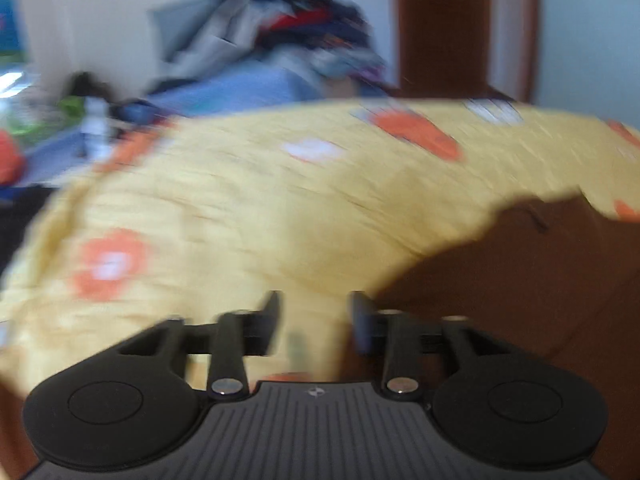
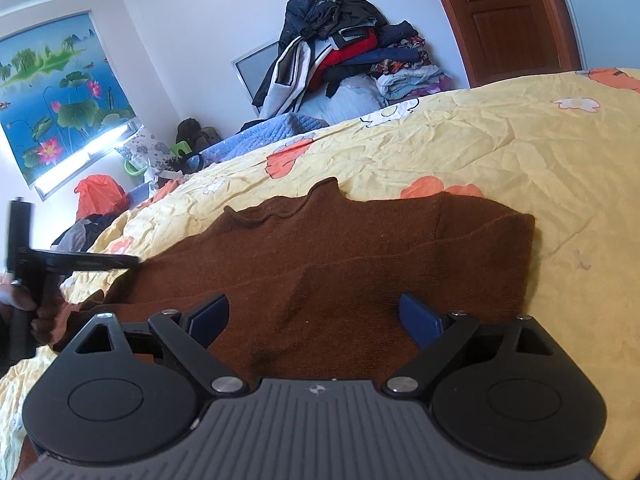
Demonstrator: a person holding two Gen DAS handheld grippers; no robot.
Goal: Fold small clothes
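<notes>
A small brown knit sweater [image 2: 360,248] lies flat on a yellow flowered bedspread [image 2: 540,140], collar toward the far side. My right gripper [image 2: 316,316] is open just above the sweater's near part, empty. My left gripper [image 1: 316,320] is open with a moderate gap, over the bedspread beside the sweater's left edge [image 1: 540,280]; that view is motion-blurred. The left gripper also shows in the right wrist view [image 2: 80,262], at the sweater's left sleeve.
A pile of clothes [image 2: 348,52] is stacked against the far wall. A wooden door [image 2: 508,16] stands at the back right. An orange bag [image 2: 100,194] and clutter sit beyond the bed's left side.
</notes>
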